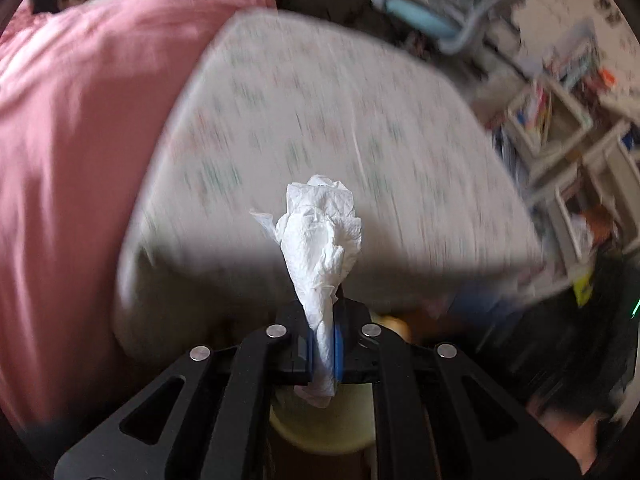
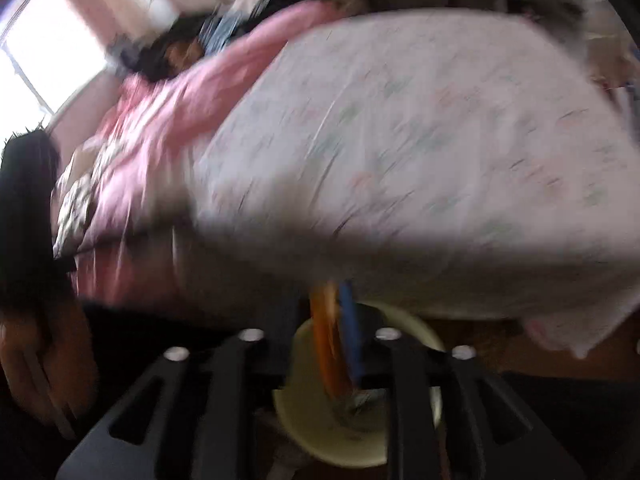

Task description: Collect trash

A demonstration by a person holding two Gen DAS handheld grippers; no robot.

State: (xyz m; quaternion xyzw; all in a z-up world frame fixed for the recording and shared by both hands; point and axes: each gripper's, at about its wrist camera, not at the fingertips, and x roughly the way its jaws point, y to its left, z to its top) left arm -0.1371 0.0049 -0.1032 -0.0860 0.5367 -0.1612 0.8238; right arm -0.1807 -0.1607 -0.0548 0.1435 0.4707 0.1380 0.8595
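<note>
Crumpled white tissue [image 1: 320, 248], centre of the left wrist view: pinched in the left tongs [image 1: 322, 346], jaws closed on its lower end. Pale yellow bin [image 1: 320, 424] directly below, lower centre. Patterned mattress [image 1: 320, 128] fills mid-frame; pink blanket [image 1: 80, 160] at left. Right tongs [image 2: 334, 344]: orange wrapper [image 2: 326, 352] between the jaws above the bin [image 2: 360, 440]; blur hides whether they grip it.
</note>
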